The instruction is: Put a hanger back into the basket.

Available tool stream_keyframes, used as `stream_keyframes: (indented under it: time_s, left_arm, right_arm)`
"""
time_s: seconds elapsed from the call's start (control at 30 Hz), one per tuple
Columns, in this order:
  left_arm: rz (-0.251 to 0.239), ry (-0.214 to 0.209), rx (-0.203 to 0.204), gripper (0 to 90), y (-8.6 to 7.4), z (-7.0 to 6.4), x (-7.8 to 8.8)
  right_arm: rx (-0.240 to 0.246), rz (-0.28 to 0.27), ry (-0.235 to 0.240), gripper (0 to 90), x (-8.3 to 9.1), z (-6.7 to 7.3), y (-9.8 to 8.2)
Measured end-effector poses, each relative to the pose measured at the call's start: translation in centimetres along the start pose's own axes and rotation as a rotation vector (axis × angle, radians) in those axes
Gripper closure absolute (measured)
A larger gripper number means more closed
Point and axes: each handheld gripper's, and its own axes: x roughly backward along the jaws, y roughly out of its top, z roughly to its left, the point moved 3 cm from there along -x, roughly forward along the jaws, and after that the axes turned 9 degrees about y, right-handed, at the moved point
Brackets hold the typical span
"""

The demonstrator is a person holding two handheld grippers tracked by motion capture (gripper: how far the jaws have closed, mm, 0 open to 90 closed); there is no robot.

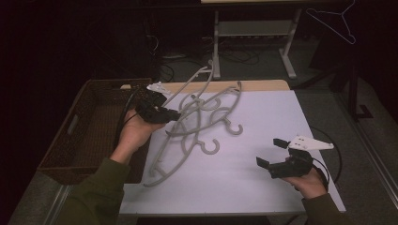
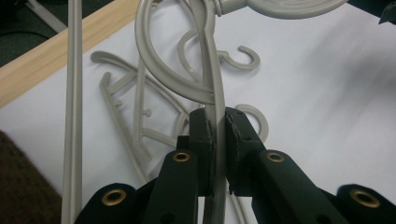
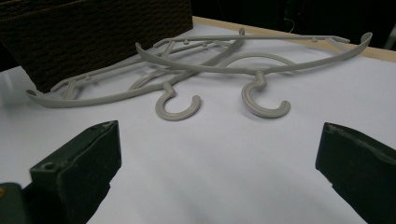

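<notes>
no legible text, labels or numbers

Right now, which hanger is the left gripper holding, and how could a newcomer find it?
Start at the brown wicker basket left of the white table. Beside it lies a tangle of grey hangers. The held hanger is the one clamped in the left gripper and lifted, unlike its flat neighbours.

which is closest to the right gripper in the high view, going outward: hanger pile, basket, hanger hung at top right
From the right gripper:
1. Hanger pile, mid-table, to its left; hooks nearest.
2. Basket, past the table's left edge.
3. Hung hanger, far back in the top right corner.
</notes>
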Motion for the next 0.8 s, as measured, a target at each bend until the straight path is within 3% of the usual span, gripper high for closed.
stream_keyframes:
  time_s: [0.8]
  left_arm:
    - [-0.02,0.041,0.025,82.5,-4.3,5.6,7.0]
  right_arm:
    - [-0.007,0.007,-0.005,0.0,-0.1,-0.1,-0.2]
